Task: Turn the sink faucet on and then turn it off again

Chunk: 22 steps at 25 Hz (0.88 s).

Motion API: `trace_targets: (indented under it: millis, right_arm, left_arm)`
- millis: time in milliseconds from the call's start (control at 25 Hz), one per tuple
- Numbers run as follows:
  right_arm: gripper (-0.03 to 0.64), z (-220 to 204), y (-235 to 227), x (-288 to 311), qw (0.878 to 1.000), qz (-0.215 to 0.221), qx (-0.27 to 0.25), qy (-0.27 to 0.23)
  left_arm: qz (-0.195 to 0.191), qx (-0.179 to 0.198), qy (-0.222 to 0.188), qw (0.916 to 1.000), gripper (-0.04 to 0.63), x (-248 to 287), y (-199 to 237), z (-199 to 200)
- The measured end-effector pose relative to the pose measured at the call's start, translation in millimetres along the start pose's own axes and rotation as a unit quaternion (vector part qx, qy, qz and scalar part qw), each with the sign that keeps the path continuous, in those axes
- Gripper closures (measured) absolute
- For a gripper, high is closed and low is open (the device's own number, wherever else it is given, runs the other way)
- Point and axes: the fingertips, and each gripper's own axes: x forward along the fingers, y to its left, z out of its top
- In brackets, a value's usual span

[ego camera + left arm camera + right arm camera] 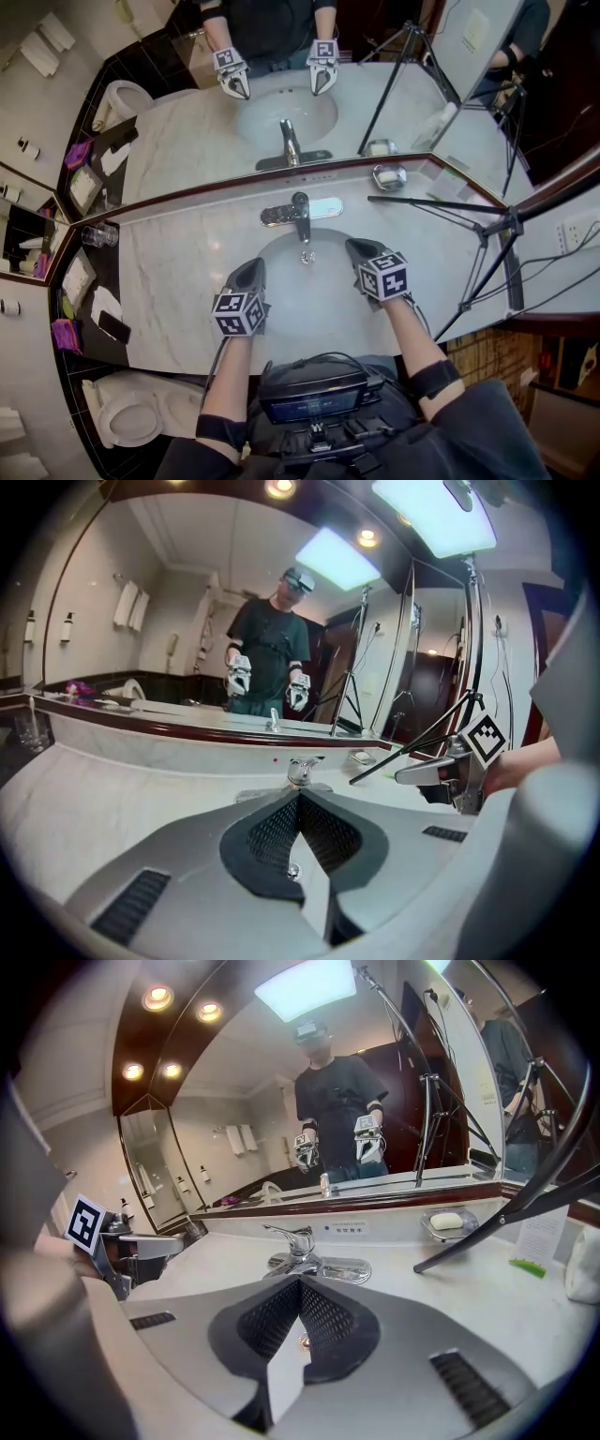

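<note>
While both grippers hover above the near part of the sink (314, 292), neither touches the faucet (300, 214), which stands at the basin's back edge in the middle of the pale marble worktop (178, 281), its spout reaching out over the bowl. The left gripper (253, 269) is over the basin's left side with its jaws pressed together and nothing between them. In the left gripper view the closed tips point toward the faucet (300, 772) but stay well short of it. The right gripper (354, 246) is over the basin's right side, a little nearer the faucet, and its jaws also meet with nothing held. In the right gripper view the faucet (298, 1246) sits just past the tips, apart from them. A soap dish (388, 176) holding a white bar rests against the mirror (187, 131) to the faucet's right. A black tripod (487, 234) leans over the worktop's right end.
</note>
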Motion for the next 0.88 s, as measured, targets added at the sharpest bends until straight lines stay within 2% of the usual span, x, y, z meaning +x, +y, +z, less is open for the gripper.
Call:
trace_targets:
  millis: [360,480,720,880]
  right_arm:
    - [0.595,-4.0,-0.8,0.7,1.000,-0.002,0.002,0.003]
    - [0.595,-4.5,-2.2,0.9,1.000,-0.003,0.004,0.003]
    - [0.595,-7.0,-6.3,2.4,1.000,-0.005,0.009,0.005]
    - [0.595,-8.8,-9.4,2.8,1.000,-0.006,0.012,0.006]
  left_arm:
    - [0.009,0.008,0.001,0.9999,0.591,4.0,3.5,0.1]
    - [0.000,0.024,0.008,0.9997,0.566,11.8,-0.4,1.1]
    - [-0.027,0.100,0.028,0.9942,0.472,39.1,-11.0,9.6]
    - [-0.052,0.170,0.049,0.9828,0.415,59.7,-28.2,26.7]
